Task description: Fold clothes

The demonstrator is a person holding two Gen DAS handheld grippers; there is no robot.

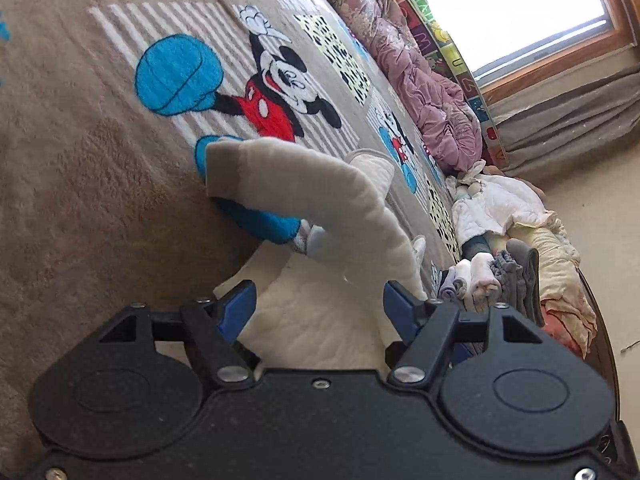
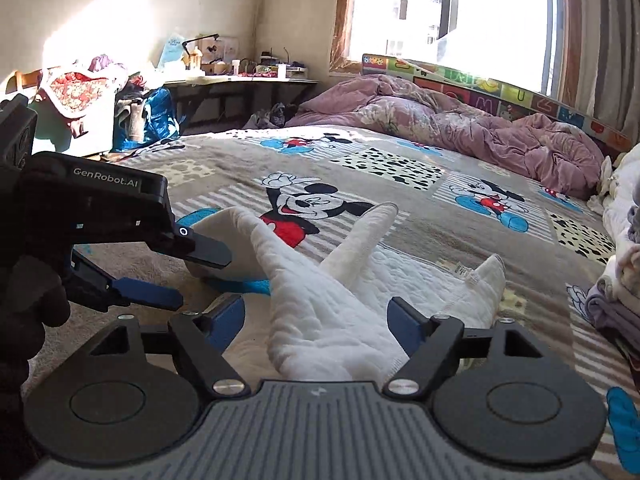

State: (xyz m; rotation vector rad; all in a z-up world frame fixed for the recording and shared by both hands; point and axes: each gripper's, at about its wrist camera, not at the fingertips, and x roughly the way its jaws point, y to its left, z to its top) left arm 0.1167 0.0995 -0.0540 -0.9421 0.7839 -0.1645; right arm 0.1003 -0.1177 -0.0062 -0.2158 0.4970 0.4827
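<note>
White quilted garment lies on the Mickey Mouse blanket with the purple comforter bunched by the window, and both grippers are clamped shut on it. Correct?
Not quite: both grippers are open. In the right wrist view the right gripper and left gripper stand open over the white quilted garment, gripping nothing. The rest holds.

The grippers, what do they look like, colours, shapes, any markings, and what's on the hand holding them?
Both are matte black plastic with two round discs on top, silver screws and linkage arms ending in blue-padded jaws. The right gripper has a ribbed grey top panel. The left gripper shows a plain black top; seen from the right wrist view, its side reads "GenRobot.AI" in white. A black glove covers the hand holding it.
</note>
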